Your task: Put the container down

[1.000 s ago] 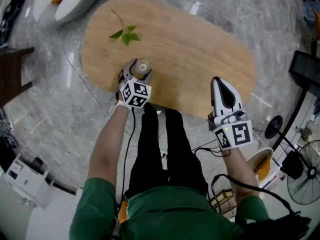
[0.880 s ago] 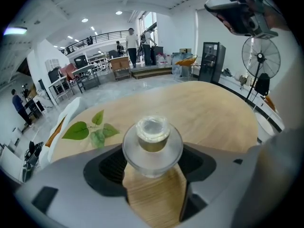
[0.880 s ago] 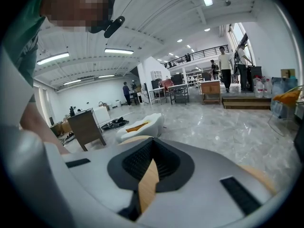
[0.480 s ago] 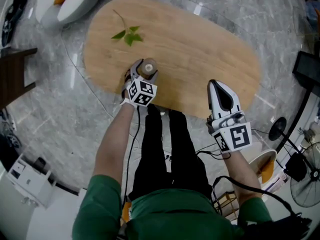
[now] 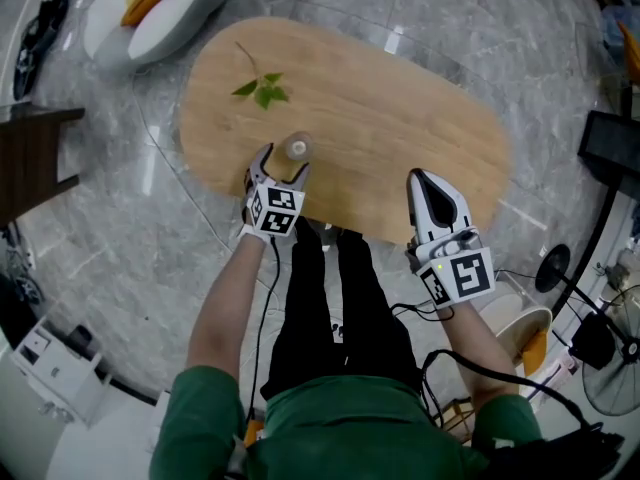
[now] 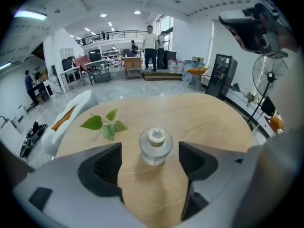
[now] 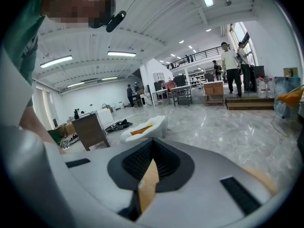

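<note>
The container [image 5: 297,148], a small clear glass jar with a round stopper, stands upright on the oval wooden table [image 5: 400,118]. My left gripper [image 5: 284,163] sits just behind it, open. Its jaws have just been opening. In the left gripper view the jar [image 6: 155,145] stands between the two dark pads [image 6: 105,163], near their tips, with a gap on each side. My right gripper [image 5: 427,180] hangs shut and empty over the table's near edge; in the right gripper view [image 7: 147,175] its pads meet.
A green leaf sprig [image 5: 262,90] lies on the table beyond the jar. A white lounge seat [image 5: 150,13] and a dark wooden stand [image 5: 35,153] are off to the left, with a black cabinet [image 5: 612,143] and a fan [image 5: 612,368] on the right.
The left jaws have spread and drawn back a little from the jar, which stays standing on the table. The right gripper has risen slightly and remains shut.
</note>
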A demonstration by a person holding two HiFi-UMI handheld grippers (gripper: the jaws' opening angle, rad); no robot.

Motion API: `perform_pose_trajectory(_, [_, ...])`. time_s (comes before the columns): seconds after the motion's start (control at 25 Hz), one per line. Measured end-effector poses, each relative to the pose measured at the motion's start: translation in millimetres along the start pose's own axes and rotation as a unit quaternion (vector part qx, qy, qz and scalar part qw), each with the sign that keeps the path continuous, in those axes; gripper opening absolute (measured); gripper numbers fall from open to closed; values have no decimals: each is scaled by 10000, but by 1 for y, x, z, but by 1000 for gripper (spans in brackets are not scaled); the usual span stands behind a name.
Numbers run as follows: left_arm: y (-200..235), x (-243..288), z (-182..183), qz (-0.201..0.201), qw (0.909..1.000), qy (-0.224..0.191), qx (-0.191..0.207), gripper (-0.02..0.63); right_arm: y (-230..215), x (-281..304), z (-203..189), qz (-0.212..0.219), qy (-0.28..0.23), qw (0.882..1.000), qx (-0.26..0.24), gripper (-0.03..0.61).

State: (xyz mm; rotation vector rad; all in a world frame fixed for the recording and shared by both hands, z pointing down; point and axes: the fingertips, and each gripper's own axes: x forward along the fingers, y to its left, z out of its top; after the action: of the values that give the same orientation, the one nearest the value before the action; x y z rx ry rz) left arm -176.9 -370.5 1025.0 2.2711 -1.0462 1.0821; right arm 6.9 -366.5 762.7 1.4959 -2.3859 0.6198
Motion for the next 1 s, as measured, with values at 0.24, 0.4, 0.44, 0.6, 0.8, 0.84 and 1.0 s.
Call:
perform_pose_trajectory(0.24, [13, -117, 29, 383, 9948, -473, -820, 368, 26, -28, 60, 94, -231, 9997, -20, 12])
perform_pose_trajectory(0.4, [15, -194, 66, 531, 9887, -887, -1081, 356, 46, -52, 101, 202, -340, 9992, -72, 14])
perform_pose_trajectory(0.44, [17, -214, 78, 596, 9866, -1020, -1129, 334, 52, -57, 112, 222, -363, 9991, -82, 12])
perform_pose_trajectory(0.6, [20, -287, 129, 787, 9737, -1645, -1368, 169, 74, -78, 147, 290, -418, 9987, -94, 12])
perform_pose_trajectory(0.8, [-6, -350, 182, 812, 9617, -2147, -1498, 64, 78, -120, 179, 288, -621, 9976, -48, 14])
perform_pose_trajectory(0.84, [-11, -364, 192, 821, 9593, -2236, -1515, 60, 80, -129, 188, 282, -673, 9973, -49, 14])
perform_pose_trajectory(1.0, [-17, -410, 230, 850, 9521, -2493, -1553, 48, 89, -151, 221, 267, -829, 9962, -64, 12])
